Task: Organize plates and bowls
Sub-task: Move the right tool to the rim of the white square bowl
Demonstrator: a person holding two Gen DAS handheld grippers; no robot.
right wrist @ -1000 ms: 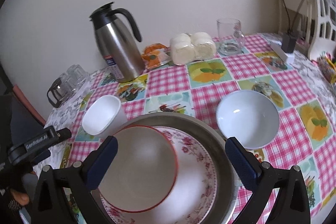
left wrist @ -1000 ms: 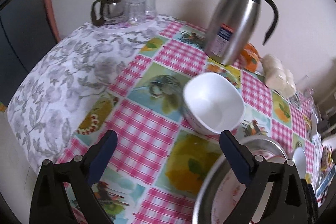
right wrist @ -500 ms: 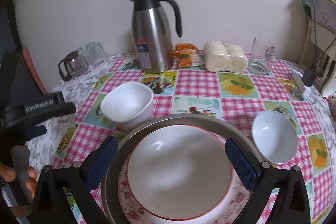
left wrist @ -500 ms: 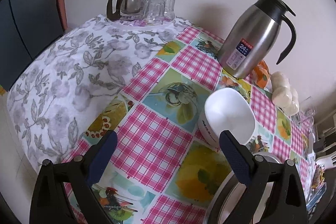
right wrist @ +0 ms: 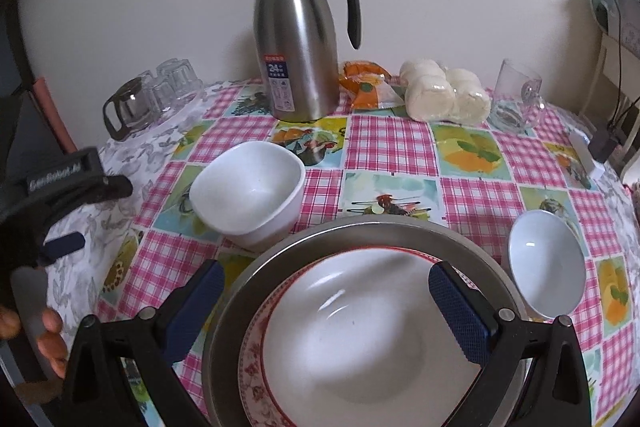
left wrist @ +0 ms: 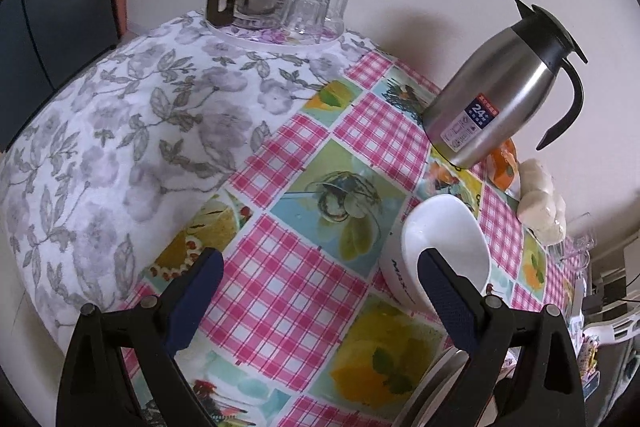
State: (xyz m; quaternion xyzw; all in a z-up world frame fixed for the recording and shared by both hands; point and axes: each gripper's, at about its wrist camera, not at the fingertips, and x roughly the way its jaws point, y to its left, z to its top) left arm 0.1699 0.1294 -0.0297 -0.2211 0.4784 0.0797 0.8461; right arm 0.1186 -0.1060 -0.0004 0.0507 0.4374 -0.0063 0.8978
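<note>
From my left wrist camera: my left tongs (left wrist: 316,287) hang spread wide and empty over the checked cloth of the counter (left wrist: 280,267), the square white bowl (left wrist: 436,251) sitting just behind the right-hand finger, on the near side of the steel flask (left wrist: 492,103). To take that bowl well, I judge I should swing toward it, drop one finger inside the rim and one outside, and pinch the near wall so it does not tip.

From my right wrist camera: my right tongs (right wrist: 324,301) also stand released, gripping nothing, poised over the red-rimmed bowl (right wrist: 372,331) that rests on a floral plate (right wrist: 252,367) inside the metal tray (right wrist: 352,227). The square white bowl lies between this stack and the flask; a small round bowl (right wrist: 546,263) sits beside the tray, well to the flask's right. Both loose bowls, I reckon, belong nested in the stack, the larger first.
</note>
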